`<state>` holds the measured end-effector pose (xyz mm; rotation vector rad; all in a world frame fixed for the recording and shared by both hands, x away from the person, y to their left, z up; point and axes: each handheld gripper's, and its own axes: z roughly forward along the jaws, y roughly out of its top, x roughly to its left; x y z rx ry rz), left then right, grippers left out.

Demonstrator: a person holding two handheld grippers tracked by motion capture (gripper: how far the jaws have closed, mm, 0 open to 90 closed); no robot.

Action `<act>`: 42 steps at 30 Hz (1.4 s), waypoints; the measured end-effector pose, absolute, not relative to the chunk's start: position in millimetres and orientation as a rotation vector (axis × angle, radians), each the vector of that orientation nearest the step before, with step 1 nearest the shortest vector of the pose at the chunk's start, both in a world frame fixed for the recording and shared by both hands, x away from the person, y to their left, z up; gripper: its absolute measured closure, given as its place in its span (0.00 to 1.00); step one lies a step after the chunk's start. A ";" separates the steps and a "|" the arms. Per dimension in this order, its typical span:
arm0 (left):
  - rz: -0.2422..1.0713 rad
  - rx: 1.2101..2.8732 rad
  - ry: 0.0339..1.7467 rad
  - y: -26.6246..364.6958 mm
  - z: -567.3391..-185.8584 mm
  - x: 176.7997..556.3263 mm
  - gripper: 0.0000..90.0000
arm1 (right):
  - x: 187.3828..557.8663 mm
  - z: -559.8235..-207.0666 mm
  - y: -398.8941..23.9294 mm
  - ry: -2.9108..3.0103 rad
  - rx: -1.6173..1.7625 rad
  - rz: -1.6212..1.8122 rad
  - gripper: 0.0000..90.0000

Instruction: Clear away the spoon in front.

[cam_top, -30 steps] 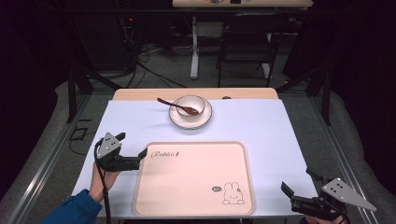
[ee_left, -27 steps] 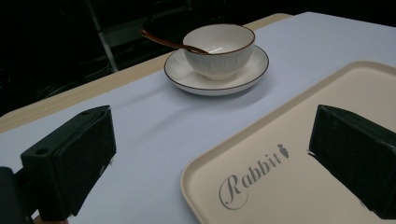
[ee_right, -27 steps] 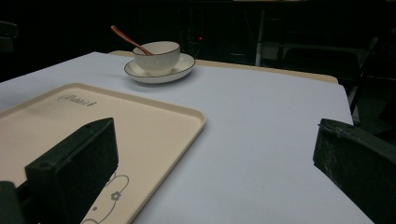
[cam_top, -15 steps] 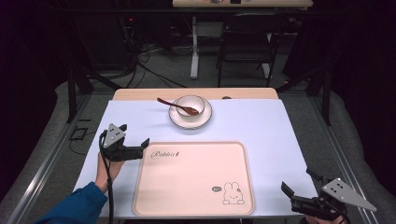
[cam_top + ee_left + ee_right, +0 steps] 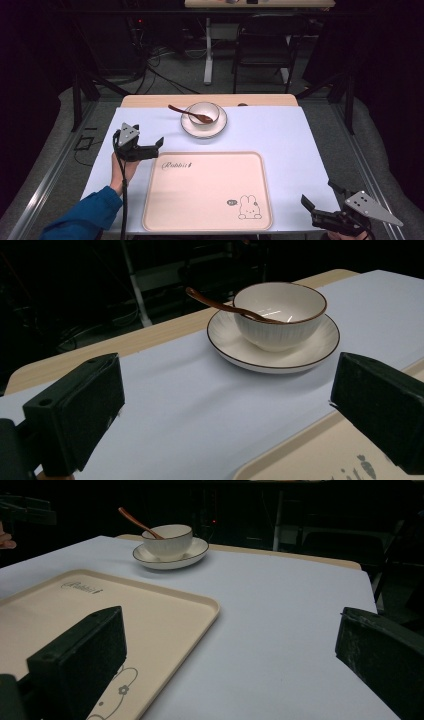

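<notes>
left tool [image 5: 151,148]: moved farther up the tabletop, jaws wide open, empty, now aimed at bowl [image 5: 280,314]
right tool [image 5: 320,207]: parked near-right, open, empty
next: probably grabbing the saucer [image 5: 274,349]

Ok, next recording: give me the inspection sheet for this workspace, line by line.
Surface: table under a pale blue cover, wooden edge bare at the far side.
Job's things: white bowl on its saucer, brown spoon resting in the bowl with the handle over the rim; beige tray nearer the person, nothing on it.
Clutter: nothing seen.
Grippers: left tongs open, raised beside the tray's far left corner, aimed at the bowl; right tongs open, at the table's near right corner.
Cables: left tongs' cable hangs along the forearm; more lie on the floor behind the table.
Surroundings: dark room, chair and desk behind.
</notes>
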<state>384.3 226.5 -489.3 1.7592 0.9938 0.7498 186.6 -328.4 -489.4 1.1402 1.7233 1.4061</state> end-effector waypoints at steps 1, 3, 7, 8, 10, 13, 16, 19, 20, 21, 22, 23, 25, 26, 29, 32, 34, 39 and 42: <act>0.754 1.756 1.000 225.8 -489.4 385.9 0.00 | 186.5 -489.4 -328.5 1.723 1.140 1.405 0.00; 0.749 1.747 1.012 225.3 -489.5 390.6 0.00 | 186.6 -489.4 -328.4 1.723 1.142 1.405 0.00; 0.739 1.708 1.067 226.3 -489.7 401.9 0.01 | 186.6 -489.2 -328.2 1.724 1.139 1.401 0.00; 0.738 1.699 1.078 226.5 -489.5 405.3 0.00 | 186.5 -489.3 -328.1 1.723 1.141 1.404 0.00; 0.742 1.687 1.084 225.9 -489.4 410.1 0.00 | 186.6 -489.2 -328.2 1.723 1.138 1.401 0.00; 0.740 1.685 1.089 223.3 -489.9 416.4 0.00 | 186.6 -489.2 -328.2 1.724 1.139 1.401 0.00; 0.729 1.698 1.096 220.2 -491.1 422.3 0.00 | 186.6 -489.3 -328.2 1.724 1.139 1.401 0.00; 0.728 1.701 1.097 217.7 -492.2 425.8 0.00 | 186.5 -489.3 -328.1 1.723 1.143 1.402 0.00; 0.721 1.704 1.095 214.6 -493.2 430.1 0.00 | 186.5 -489.3 -328.1 1.724 1.142 1.402 0.00; 0.717 1.703 1.097 213.6 -493.6 431.5 0.00 | 186.6 -489.3 -328.3 1.724 1.139 1.399 0.00; 0.709 1.704 1.100 212.5 -493.9 433.4 0.00 | 186.6 -489.3 -328.3 1.725 1.138 1.400 0.00; 0.703 1.702 1.104 211.6 -494.2 435.4 0.00 | 186.6 -489.3 -328.4 1.724 1.139 1.400 0.00; 0.694 1.700 1.110 210.5 -494.4 437.7 0.00 | 186.5 -489.4 -328.3 1.724 1.143 1.402 0.00; 0.675 1.691 1.119 209.2 -494.7 441.3 0.00 | 186.5 -489.4 -328.3 1.724 1.143 1.402 0.00; 0.661 1.690 1.130 206.8 -494.3 446.3 0.00 | 186.5 -489.4 -328.4 1.724 1.143 1.402 0.00; 0.633 1.696 1.137 202.1 -494.3 452.9 0.00 | 186.5 -489.4 -328.2 1.725 1.146 1.400 0.00; 0.616 1.703 1.140 199.7 -494.7 456.6 0.00 | 186.6 -489.3 -328.4 1.724 1.140 1.398 0.00; 0.595 1.699 1.162 195.4 -496.3 464.0 0.01 | 186.5 -489.5 -328.5 1.724 1.146 1.400 0.00; 0.562 1.694 1.172 194.2 -497.3 471.1 0.02 | 186.2 -489.5 -328.5 1.723 1.150 1.401 0.00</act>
